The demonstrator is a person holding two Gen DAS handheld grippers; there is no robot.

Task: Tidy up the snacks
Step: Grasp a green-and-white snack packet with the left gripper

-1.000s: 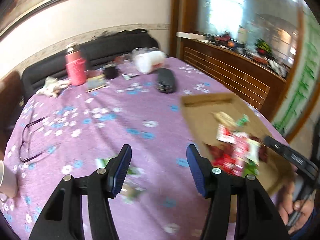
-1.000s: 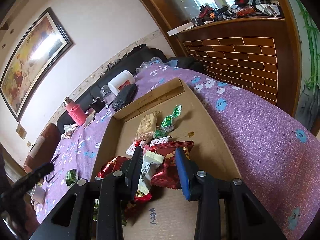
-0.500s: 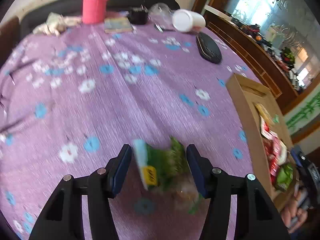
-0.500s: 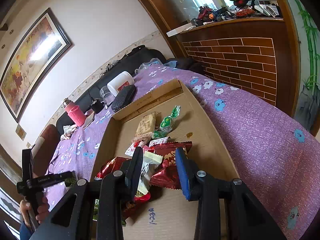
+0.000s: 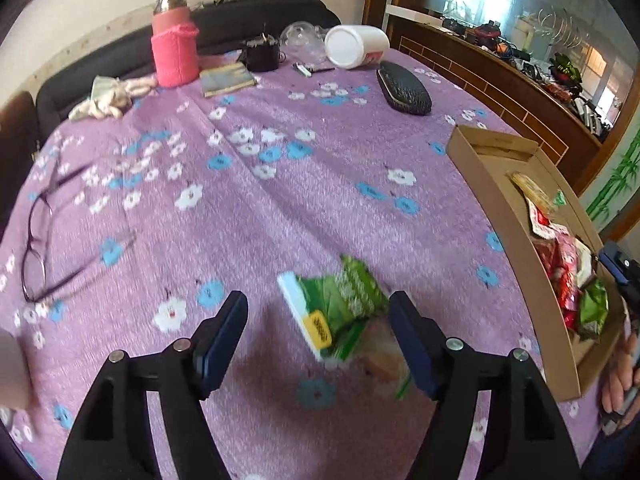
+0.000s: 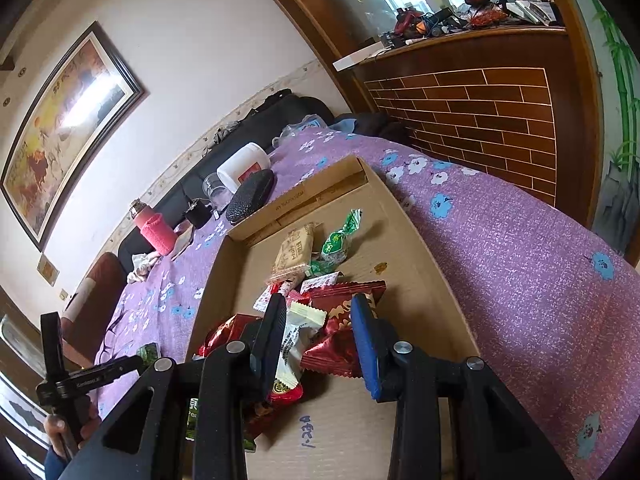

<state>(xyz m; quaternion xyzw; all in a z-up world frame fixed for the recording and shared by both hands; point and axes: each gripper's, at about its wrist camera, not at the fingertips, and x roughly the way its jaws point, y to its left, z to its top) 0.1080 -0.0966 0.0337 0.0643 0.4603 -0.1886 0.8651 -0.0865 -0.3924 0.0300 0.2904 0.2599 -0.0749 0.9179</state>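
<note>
A green snack packet point(image 5: 340, 304) lies on the purple flowered tablecloth point(image 5: 280, 200). My left gripper point(image 5: 316, 300) straddles it, jaws opening wide; the packet sits nearer the right finger and neither pad presses on it. To the right stands a shallow cardboard box point(image 5: 480, 160) holding several snacks. In the right wrist view my right gripper point(image 6: 320, 304) hovers over that box point(image 6: 420, 240), fingers a narrow gap apart with nothing gripped. Below it lie red packets point(image 6: 344, 300), a white packet point(image 6: 296, 336), a beige biscuit pack point(image 6: 294, 250) and a green candy point(image 6: 338, 240).
At the table's far end stand a pink bottle point(image 5: 174, 52), a black cup point(image 5: 262, 54), a tipped white jar point(image 5: 356, 46) and a black case point(image 5: 404, 92). Glasses point(image 5: 40, 232) lie at the left. A wooden counter point(image 6: 480, 120) runs behind the box.
My left gripper came down over the green packet, which now lies between its fingers, and its jaws have spread wider. The right gripper has stayed still over the box.
</note>
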